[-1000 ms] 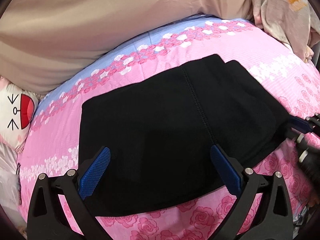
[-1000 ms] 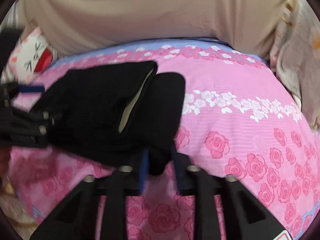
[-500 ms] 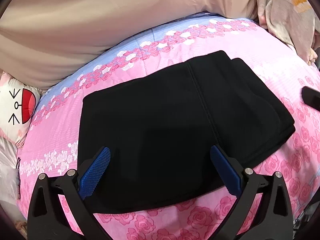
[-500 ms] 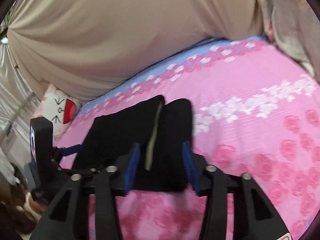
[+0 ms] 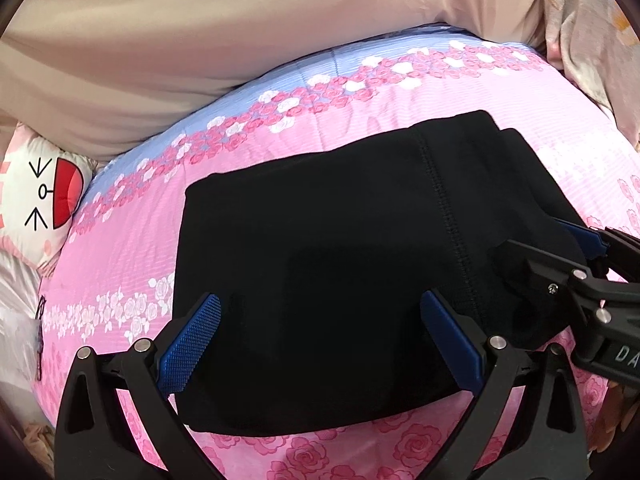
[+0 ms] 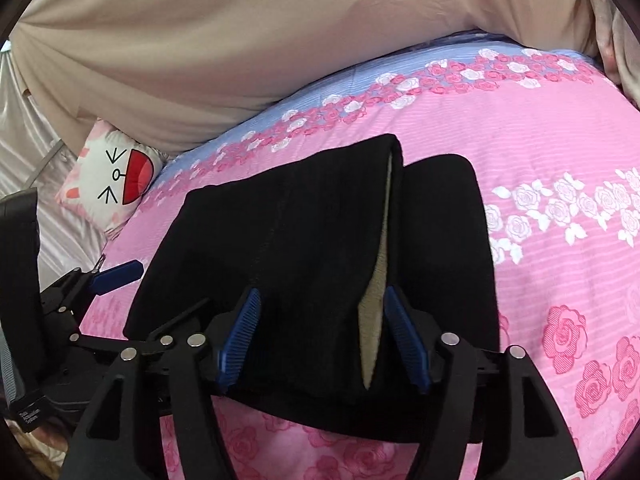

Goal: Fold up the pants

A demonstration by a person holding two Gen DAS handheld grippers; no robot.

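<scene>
The black pants (image 5: pixel 340 248) lie folded in a compact rectangle on the pink rose bedspread (image 5: pixel 440 92). In the right wrist view the pants (image 6: pixel 304 248) show a cream fleece lining (image 6: pixel 378 280) at the open fold. My left gripper (image 5: pixel 320 332) is open, its blue pads over the near edge of the pants, holding nothing. My right gripper (image 6: pixel 324 328) is open over the pants' right end, its pads on either side of the fold. The right gripper also shows in the left wrist view (image 5: pixel 576 256), and the left gripper in the right wrist view (image 6: pixel 112 272).
A white cartoon-face pillow (image 6: pixel 116 176) lies at the far left of the bed. A beige curtain (image 5: pixel 240 40) hangs behind the bed. A floral cloth (image 5: pixel 592 32) hangs at the far right. The bedspread has a blue band (image 6: pixel 400 68) at its far edge.
My right gripper let go of the pants' edge, opened, lifted away, then came back down open over the right end. The left gripper stayed open and almost still.
</scene>
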